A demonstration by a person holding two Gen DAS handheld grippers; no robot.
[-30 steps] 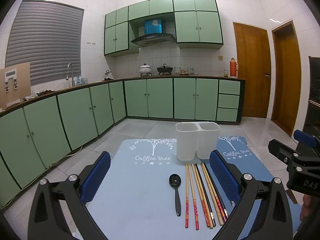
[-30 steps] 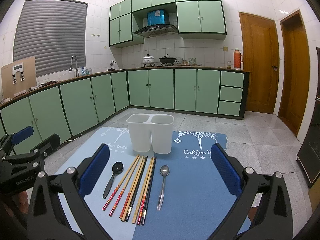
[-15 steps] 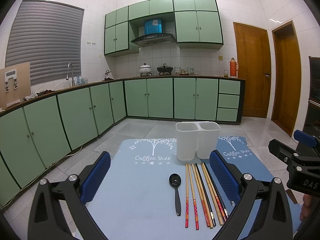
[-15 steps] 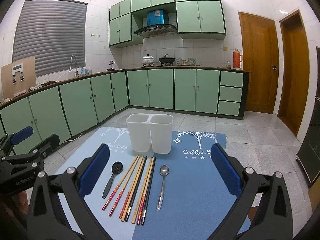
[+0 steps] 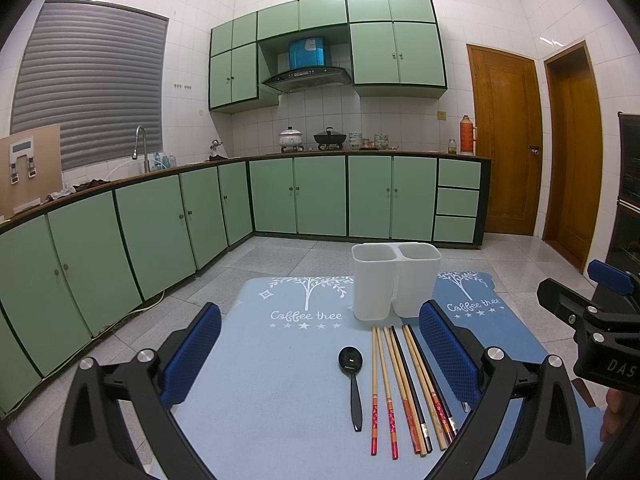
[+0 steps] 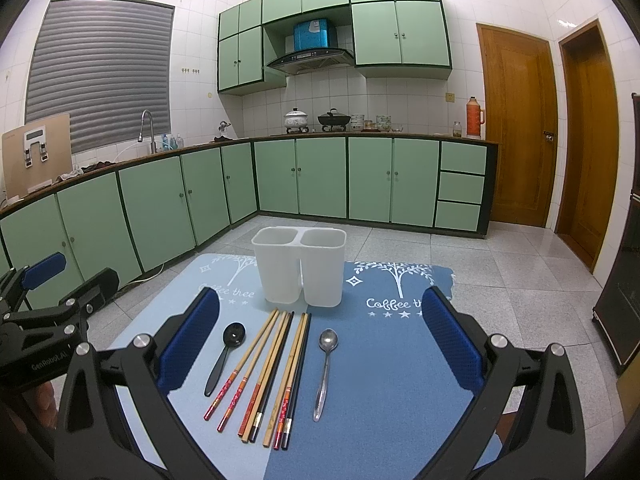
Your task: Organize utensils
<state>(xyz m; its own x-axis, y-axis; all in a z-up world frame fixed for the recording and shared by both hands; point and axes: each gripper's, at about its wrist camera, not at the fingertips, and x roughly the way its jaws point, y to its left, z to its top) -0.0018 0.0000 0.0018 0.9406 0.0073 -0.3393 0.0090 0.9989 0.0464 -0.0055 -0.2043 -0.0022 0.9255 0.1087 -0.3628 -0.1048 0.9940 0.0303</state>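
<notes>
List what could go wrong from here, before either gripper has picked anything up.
The chopsticks lie packed side by side, touching; pinching one may drag its neighbours. The white two-compartment holder is empty and probably light, so a bumped rim could tip it. The metal spoon lies flat on the mat, so it may slip.

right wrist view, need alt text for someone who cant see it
An open right gripper hovers over a blue mat where a black spoon, a row of chopsticks and a metal spoon lie side by side. Behind them stands an empty white two-compartment holder; the left gripper shows at the left edge, green kitchen cabinets beyond.
</notes>
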